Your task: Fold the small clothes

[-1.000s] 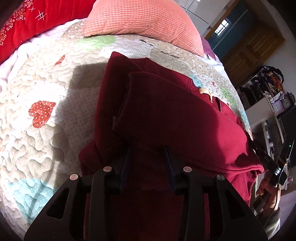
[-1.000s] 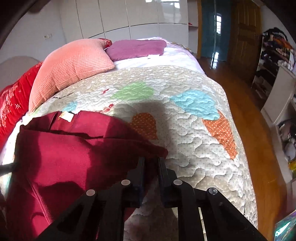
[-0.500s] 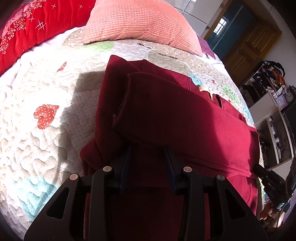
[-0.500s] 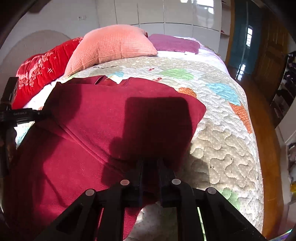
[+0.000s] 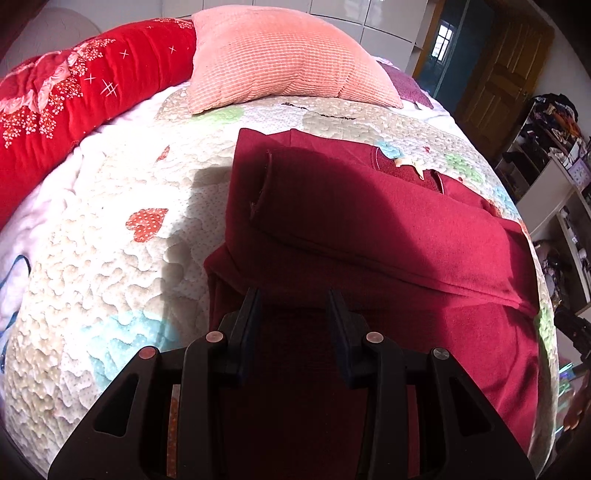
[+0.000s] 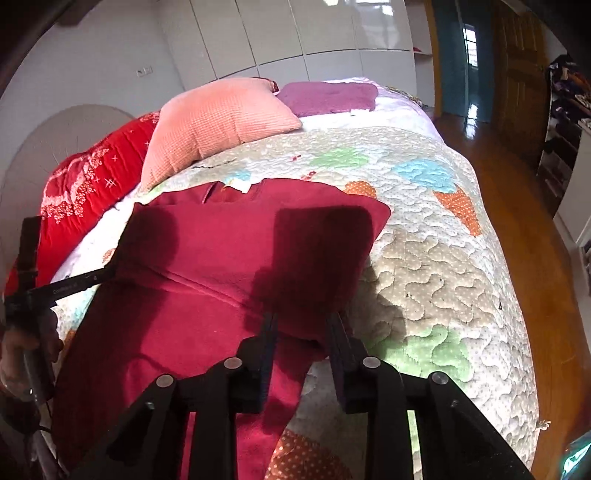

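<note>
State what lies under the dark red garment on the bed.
The dark red garment lies on a patchwork quilt, which shows all around it. The quilt patches beneath are covered. Part of the garment is folded over itself, hiding its lower layers.

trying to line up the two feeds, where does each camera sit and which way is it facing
Left wrist: sits on the left claw, looking across the dark red garment toward the peach pillow; its open fingers show.
Right wrist: sits on the right claw, over the garment's right edge, facing the pillow and wardrobe; its open fingers show, the left claw at far left.
Shared: garment, pillow, patchwork quilt, red bolster.
</note>
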Demonstrator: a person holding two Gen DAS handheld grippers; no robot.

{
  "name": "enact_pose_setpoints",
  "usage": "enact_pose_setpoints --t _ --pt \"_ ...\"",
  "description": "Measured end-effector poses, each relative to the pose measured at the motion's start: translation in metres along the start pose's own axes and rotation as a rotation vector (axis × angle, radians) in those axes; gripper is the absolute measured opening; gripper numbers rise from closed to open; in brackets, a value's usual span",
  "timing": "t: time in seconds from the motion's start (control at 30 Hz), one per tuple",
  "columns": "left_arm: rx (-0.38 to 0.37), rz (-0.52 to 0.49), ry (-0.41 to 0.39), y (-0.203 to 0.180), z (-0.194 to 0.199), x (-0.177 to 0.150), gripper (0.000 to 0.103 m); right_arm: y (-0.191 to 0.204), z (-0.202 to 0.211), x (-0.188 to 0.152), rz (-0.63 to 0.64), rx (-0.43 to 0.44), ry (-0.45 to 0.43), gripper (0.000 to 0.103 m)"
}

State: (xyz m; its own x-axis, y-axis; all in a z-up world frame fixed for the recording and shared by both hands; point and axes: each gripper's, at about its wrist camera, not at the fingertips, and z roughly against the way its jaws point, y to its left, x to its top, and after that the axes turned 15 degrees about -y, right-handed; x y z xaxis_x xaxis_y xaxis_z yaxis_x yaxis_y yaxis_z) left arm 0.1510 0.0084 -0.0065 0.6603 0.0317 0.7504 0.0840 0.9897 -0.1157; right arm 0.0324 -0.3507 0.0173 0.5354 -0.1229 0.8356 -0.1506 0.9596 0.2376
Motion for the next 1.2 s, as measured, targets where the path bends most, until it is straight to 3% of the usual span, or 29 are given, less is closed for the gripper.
enact_pose_setpoints --t 0.2,0.27,0.33,0.57,0.63,0.67,0.73,0.83,1.03,1.07,1.13,1.17,1.2 --pt "0.067 -0.052 -0.045 0.010 0.045 -0.020 0.035 0.005 0.053 -0.026 -0.046 0.079 0.017 0.043" --pt "0.069 -0.042 -0.044 0.015 0.057 -0.029 0.050 0.006 0.062 -0.039 -0.079 0.122 0.038 0.050" --pt "0.043 -0.014 -0.043 0.020 0.070 -0.039 0.059 0.011 0.061 -0.055 -0.072 0.131 0.079 0.050" --pt "0.003 0.075 0.005 0.040 0.108 -0.075 0.059 0.010 0.028 -0.084 -0.172 0.079 0.094 0.050" --pt "-0.001 0.082 0.020 0.042 0.116 -0.087 0.059 0.017 0.021 -0.087 -0.143 0.091 0.103 0.028" --pt "-0.001 0.084 0.024 0.044 0.120 -0.092 0.059 0.023 0.022 -0.086 -0.094 0.080 0.097 0.010" --pt "-0.003 0.095 0.030 0.050 0.129 -0.102 0.059 0.031 0.027 -0.084 -0.016 0.040 0.085 0.008" --pt "-0.015 0.127 0.036 0.060 0.141 -0.114 0.059 0.021 0.034 -0.084 -0.020 -0.008 0.088 0.008" --pt "-0.065 0.176 0.089 0.075 0.147 -0.135 0.059 0.011 0.065 -0.089 -0.087 0.078 0.077 0.008" --pt "-0.067 0.178 0.099 0.076 0.147 -0.138 0.059 0.010 0.073 -0.092 -0.113 0.117 0.083 0.010" --pt "-0.073 0.185 0.119 0.078 0.146 -0.144 0.059 0.011 0.087 -0.098 -0.146 0.193 0.101 0.032" --pt "-0.078 0.190 0.128 0.078 0.146 -0.147 0.059 0.015 0.094 -0.104 -0.157 0.225 0.113 0.052" --pt "-0.082 0.192 0.133 0.079 0.146 -0.150 0.059 0.017 0.099 -0.110 -0.163 0.261 0.130 0.054"
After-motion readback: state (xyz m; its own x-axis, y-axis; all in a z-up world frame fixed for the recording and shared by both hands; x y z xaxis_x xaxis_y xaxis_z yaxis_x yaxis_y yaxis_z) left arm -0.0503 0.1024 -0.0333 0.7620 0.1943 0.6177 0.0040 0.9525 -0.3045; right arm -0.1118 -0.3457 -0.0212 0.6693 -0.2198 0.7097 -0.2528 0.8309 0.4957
